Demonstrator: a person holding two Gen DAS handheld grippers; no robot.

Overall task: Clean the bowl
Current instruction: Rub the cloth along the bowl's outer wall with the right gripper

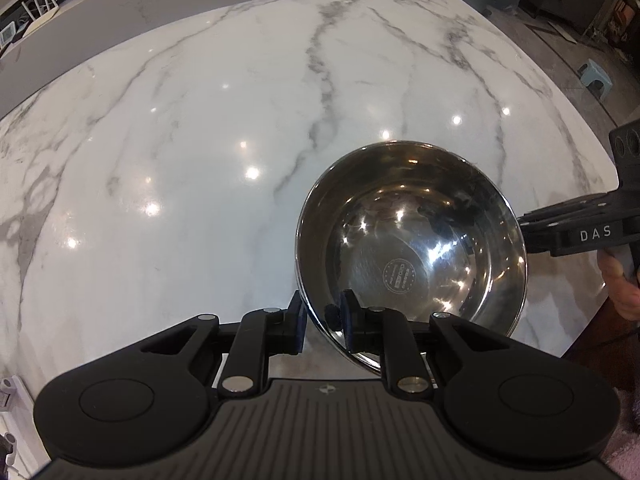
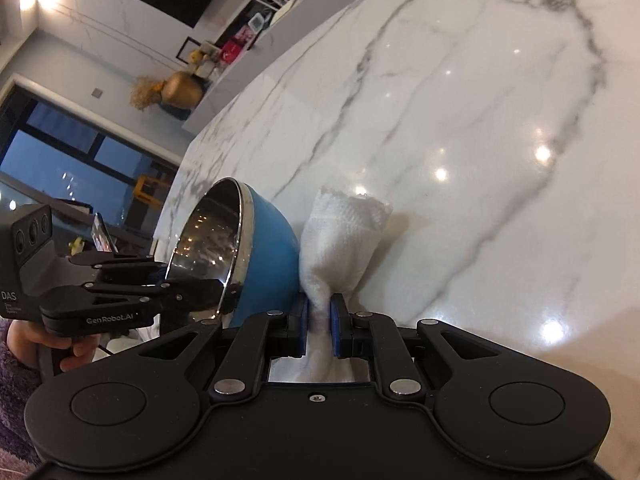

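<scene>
A bowl (image 1: 412, 240) with a shiny steel inside and a blue outside (image 2: 266, 256) is held tilted above the marble table. My left gripper (image 1: 322, 320) is shut on its near rim, one pad inside and one outside; in the right wrist view the same left gripper (image 2: 192, 288) reaches in from the left. My right gripper (image 2: 319, 320) is shut on a white cloth (image 2: 344, 236), which bunches up just right of the bowl's blue wall and touches it. In the left wrist view the right gripper's black body (image 1: 576, 224) shows at the far right, its fingers hidden behind the bowl.
The white marble table (image 1: 200, 140) with grey veins spreads wide to the left and beyond the bowl. Its edge (image 1: 592, 128) runs at the right, with a small blue stool (image 1: 596, 74) on the floor past it. A person's hand (image 2: 48, 340) grips the left tool.
</scene>
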